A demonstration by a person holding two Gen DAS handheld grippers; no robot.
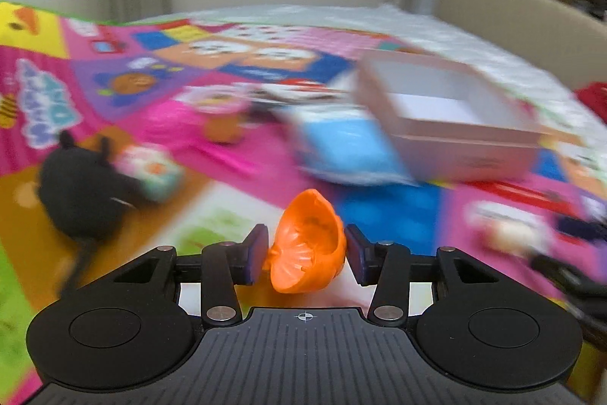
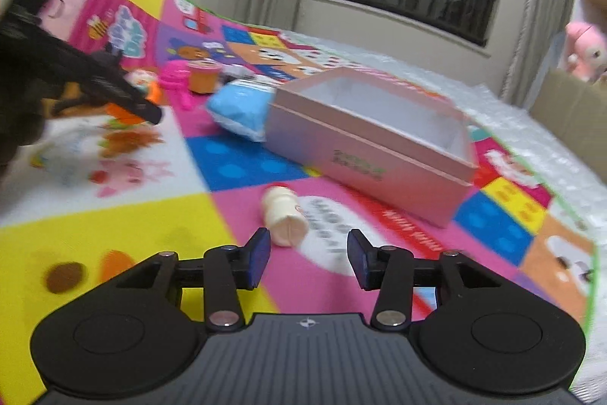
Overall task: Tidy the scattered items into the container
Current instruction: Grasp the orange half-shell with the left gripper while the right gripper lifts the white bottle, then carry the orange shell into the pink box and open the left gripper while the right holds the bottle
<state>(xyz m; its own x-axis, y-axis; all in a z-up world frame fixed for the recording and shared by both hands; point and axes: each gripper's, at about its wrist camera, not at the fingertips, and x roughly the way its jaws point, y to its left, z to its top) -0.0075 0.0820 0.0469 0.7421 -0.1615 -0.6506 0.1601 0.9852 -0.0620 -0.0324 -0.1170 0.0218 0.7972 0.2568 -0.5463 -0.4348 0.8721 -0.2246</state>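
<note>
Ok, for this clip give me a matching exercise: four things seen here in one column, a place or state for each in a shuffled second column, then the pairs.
Things:
1. orange shell piece
2. small white bottle
3. pink box
4. blue packet

Places or states:
A. open on top, nothing visible inside
B. lying on its side on the mat, ahead of the right gripper
C. against the box's left end
D. between the left gripper fingers

Pairs: 1-D, 2-B, 3-A, 4-C
</note>
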